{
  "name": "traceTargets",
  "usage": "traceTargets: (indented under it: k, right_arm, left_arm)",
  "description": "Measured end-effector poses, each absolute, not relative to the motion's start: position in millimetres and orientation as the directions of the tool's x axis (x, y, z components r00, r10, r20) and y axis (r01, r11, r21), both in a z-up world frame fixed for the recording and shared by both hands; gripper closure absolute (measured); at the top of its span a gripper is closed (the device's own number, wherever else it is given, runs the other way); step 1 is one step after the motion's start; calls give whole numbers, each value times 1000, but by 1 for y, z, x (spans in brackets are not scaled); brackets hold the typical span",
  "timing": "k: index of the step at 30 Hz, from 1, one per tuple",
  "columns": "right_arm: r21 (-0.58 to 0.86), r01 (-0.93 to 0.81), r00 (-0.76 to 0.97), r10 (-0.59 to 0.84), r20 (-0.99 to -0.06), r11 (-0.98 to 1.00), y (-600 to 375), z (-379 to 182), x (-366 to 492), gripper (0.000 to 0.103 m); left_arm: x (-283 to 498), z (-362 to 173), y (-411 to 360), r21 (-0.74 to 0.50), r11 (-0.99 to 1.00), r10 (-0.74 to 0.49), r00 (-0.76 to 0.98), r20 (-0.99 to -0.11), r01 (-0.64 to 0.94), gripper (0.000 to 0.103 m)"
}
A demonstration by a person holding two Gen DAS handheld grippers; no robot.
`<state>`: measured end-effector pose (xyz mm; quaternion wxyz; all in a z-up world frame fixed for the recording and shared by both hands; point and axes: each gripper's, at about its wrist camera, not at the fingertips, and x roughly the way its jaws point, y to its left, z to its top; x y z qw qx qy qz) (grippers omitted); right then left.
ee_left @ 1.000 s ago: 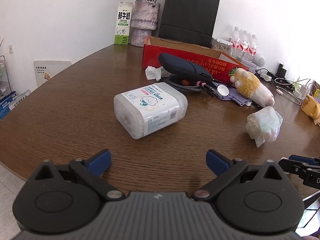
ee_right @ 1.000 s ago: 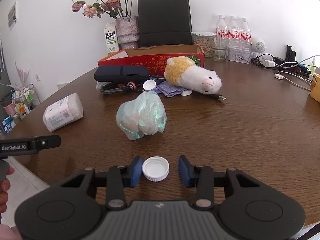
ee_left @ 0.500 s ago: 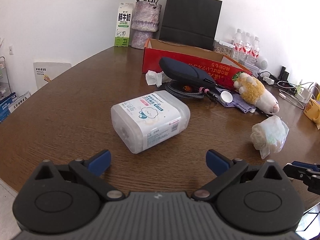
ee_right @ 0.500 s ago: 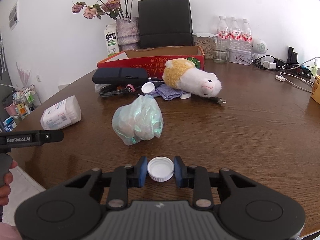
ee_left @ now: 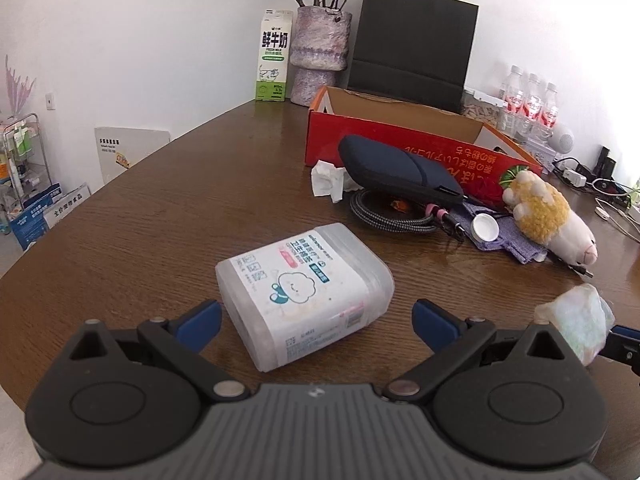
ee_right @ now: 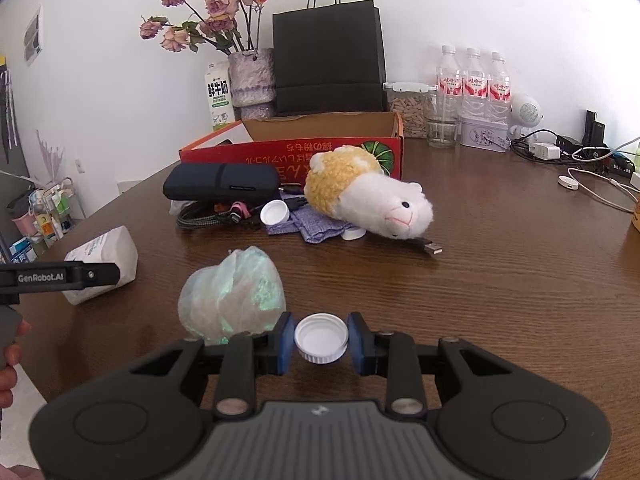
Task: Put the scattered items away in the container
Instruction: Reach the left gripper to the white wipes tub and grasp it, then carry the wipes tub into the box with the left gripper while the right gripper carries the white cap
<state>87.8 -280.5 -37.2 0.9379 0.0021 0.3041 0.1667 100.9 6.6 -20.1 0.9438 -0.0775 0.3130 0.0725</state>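
My left gripper (ee_left: 316, 316) is open, its blue pads on either side of a clear plastic cotton-swab box (ee_left: 306, 284) lying on the table. My right gripper (ee_right: 321, 338) is shut on a white bottle cap (ee_right: 321, 340) just above the table. A crumpled iridescent bag (ee_right: 232, 296) lies just ahead-left of it. The red cardboard box (ee_right: 296, 152) stands open at the back. In front of it lie a dark pouch (ee_right: 222, 182), a braided cable (ee_left: 384, 216), a second white cap (ee_right: 275, 213), a purple cloth (ee_right: 316, 228) and a plush alpaca (ee_right: 368, 196).
A crumpled tissue (ee_left: 330, 180) lies by the red box. A black paper bag (ee_right: 330, 64), a flower vase (ee_right: 252, 80), a milk carton (ee_right: 218, 96), water bottles (ee_right: 474, 80) and chargers with cables (ee_right: 576, 160) line the back and right.
My right gripper closed on the white cap and lifted it slightly. My left gripper moved forward, so the swab box now lies between its open fingers.
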Motion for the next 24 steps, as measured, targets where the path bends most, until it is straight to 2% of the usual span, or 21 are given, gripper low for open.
traceTargets:
  k: [9,17,21,24]
  right_arm:
    - [124,-341,743,348,-571,932,-286,-35,117,76]
    - [146,-347,740,367,-564,926,-289,-31,132,76]
    - [159,-345,739,372,-561,925,-290,-29,138,76]
    - [170,-344,737,378,-560,923,-289,-28,140,76]
  left_arm:
    - [126,-17,11,-152,947,126,762,-635,-284,0]
    - [145,-22,12,-146,938,136,721,-680,-315,0]
    - [146,-22,15,-136,944,129,717,-685,-300,17]
    - [145,-20,17,-154,949,98,723,-684,-274,19]
